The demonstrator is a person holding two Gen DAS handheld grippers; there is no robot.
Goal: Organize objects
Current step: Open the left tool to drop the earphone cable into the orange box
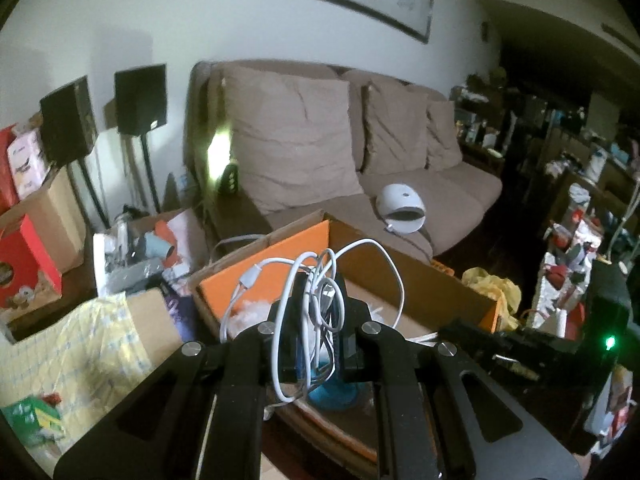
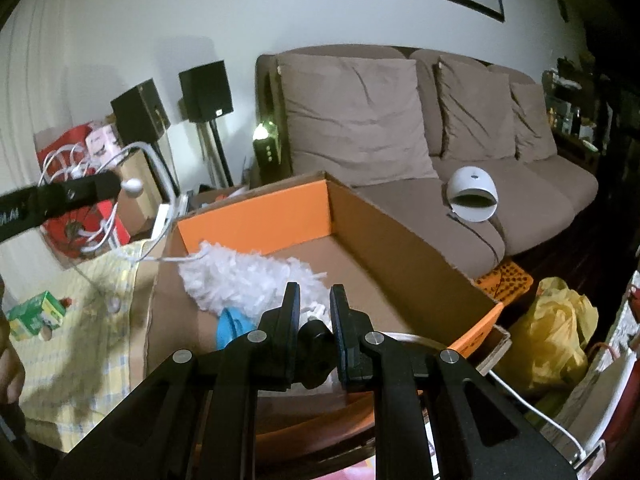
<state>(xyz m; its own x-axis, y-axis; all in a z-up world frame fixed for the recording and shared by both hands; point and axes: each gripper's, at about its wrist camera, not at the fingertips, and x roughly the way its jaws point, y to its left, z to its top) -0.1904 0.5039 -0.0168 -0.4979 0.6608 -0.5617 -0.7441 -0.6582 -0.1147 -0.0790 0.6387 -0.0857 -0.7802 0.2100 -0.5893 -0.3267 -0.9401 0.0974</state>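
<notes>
Left gripper (image 1: pixel 316 292), lower centre of the left wrist view, is clamped on a tangled white cable (image 1: pixel 316 280). Loops of the cable rise above the fingertips and hang down between the black arms. In the right wrist view this gripper (image 2: pixel 114 184) enters from the left edge, with the cable (image 2: pixel 92 216) draped around its tip, to the left of and outside the box.

Right gripper (image 2: pixel 315 300), lower centre of the right wrist view, is closed on a small black knob-like part (image 2: pixel 316 334) seated between the finger bases. What that part belongs to cannot be determined. In the left wrist view this gripper appears only as a dark, blurred shape at the right edge.

Cardboard box (image 2: pixel 404 256) with an orange inner flap sits open at frame centre, directly beyond both grippers. Inside it lies a white fluffy duster (image 2: pixel 248 276), with a blue item (image 2: pixel 230 326) touching its near end.

Behind the box stands a brown sofa (image 2: pixel 540 184) with a white domed device (image 2: pixel 472 194) on its seat. A yellow bag (image 2: pixel 556 328) lies at lower right.
</notes>
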